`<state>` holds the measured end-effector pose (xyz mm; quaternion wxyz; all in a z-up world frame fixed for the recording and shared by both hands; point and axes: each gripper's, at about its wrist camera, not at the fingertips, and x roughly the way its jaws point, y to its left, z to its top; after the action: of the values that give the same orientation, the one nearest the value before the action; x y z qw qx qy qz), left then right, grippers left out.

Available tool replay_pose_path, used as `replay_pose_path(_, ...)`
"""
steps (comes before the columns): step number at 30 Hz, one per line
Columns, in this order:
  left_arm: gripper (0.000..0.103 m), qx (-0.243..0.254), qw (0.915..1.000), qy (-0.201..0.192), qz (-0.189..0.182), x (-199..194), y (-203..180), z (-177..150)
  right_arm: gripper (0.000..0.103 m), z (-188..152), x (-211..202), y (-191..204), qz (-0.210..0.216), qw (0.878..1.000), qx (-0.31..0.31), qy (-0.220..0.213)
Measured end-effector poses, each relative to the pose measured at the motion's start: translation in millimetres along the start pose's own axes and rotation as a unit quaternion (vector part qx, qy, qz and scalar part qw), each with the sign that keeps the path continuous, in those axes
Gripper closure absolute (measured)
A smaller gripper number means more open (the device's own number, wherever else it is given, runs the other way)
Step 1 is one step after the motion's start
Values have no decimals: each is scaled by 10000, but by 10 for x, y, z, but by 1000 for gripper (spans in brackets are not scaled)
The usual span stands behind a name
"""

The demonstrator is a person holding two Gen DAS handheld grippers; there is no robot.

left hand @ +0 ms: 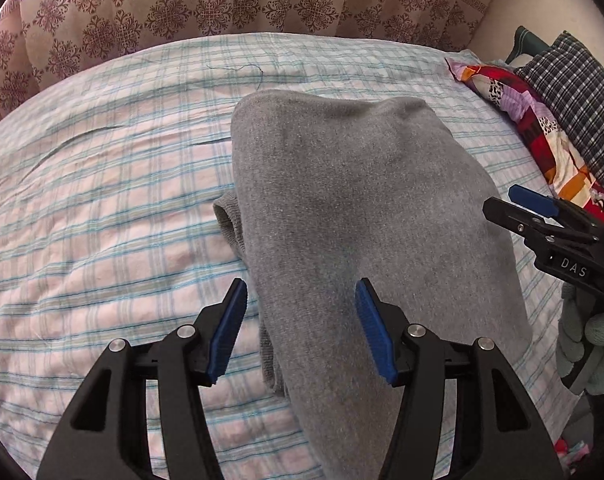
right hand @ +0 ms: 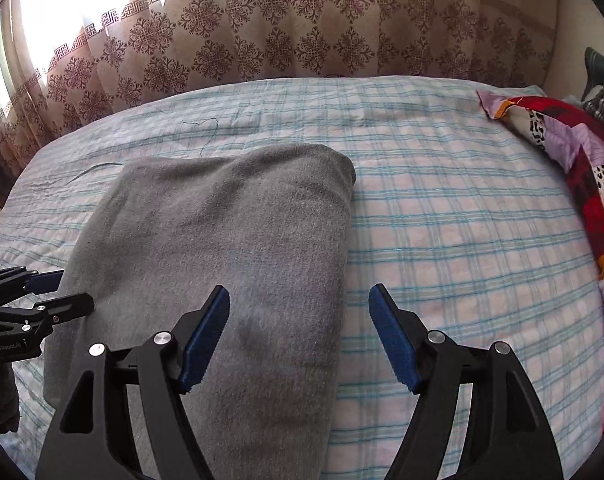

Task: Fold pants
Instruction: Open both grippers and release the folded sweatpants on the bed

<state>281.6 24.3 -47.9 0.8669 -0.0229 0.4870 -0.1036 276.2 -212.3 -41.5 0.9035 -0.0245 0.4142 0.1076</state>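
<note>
Grey pants (left hand: 341, 200) lie folded in a long stack on the plaid bed sheet (left hand: 102, 200). My left gripper (left hand: 302, 286) hovers over the near left part of the stack. Its jaws are open and the blue pads (left hand: 230, 328) stand clear of the cloth. From the right wrist view the pants (right hand: 222, 240) lie left of centre. My right gripper (right hand: 298, 291) is open above their right edge, one pad over the cloth and one over the sheet (right hand: 461, 240). Each gripper also shows in the other's view, the right gripper (left hand: 513, 204) at the right edge and the left gripper (right hand: 76, 288) at the left edge.
A colourful patchwork pillow (left hand: 521, 120) (right hand: 573, 148) and a dark checked pillow (left hand: 573, 80) lie along the bed's right side. A patterned curtain (right hand: 302, 40) hangs behind the bed. A gloved hand (left hand: 593, 340) holds the right gripper. A loose thread (right hand: 206, 132) lies beyond the pants.
</note>
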Motion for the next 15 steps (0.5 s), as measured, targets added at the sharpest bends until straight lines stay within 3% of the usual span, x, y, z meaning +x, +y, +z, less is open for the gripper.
replay_pose_path(7, 37, 422, 9983, -26, 397, -150, -183, -268, 31, -353, -231, 128, -110, 9998, -161, 17)
replay_pose_path(15, 36, 606, 9967, 94, 537, -88, -363, -436, 31, -699, -168, 170, -244, 9991, -253, 249)
